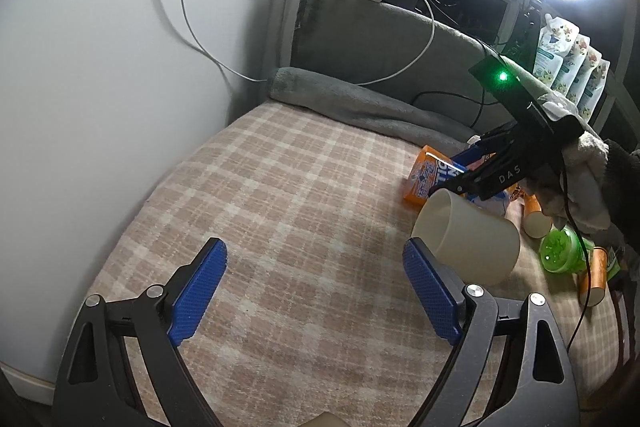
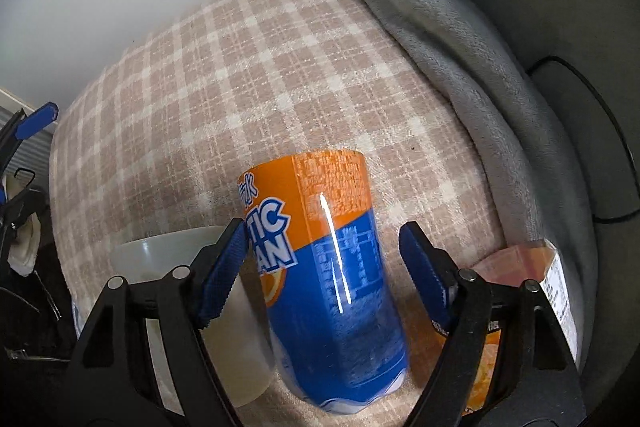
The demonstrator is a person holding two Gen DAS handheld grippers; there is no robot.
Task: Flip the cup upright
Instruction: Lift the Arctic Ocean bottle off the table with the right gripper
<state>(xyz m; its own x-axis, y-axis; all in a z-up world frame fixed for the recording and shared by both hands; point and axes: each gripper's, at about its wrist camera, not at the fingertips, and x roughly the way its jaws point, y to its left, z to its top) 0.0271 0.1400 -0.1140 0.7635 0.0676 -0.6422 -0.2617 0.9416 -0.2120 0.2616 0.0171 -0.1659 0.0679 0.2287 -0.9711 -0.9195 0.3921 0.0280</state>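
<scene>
A cream cup [image 1: 468,233] lies on its side on the plaid cloth [image 1: 280,207], its mouth turned left toward my left gripper. My left gripper [image 1: 316,263] is open and empty, its right finger just left of the cup's rim. My right gripper [image 1: 454,183] hovers over the cup from the far right, held by a gloved hand. In the right wrist view the right gripper [image 2: 322,247] is open, straddling an orange-and-blue bottle [image 2: 320,259] lying lengthwise between the fingers. The cup [image 2: 176,267] shows at the lower left behind the left finger.
A grey blanket [image 1: 360,107] borders the cloth at the back. An orange-and-blue bottle [image 1: 432,175], small orange cups [image 1: 536,215] and a green lidded tub [image 1: 560,251] crowd the right side. Cables, chargers and a bright lamp stand behind. A wall closes the left.
</scene>
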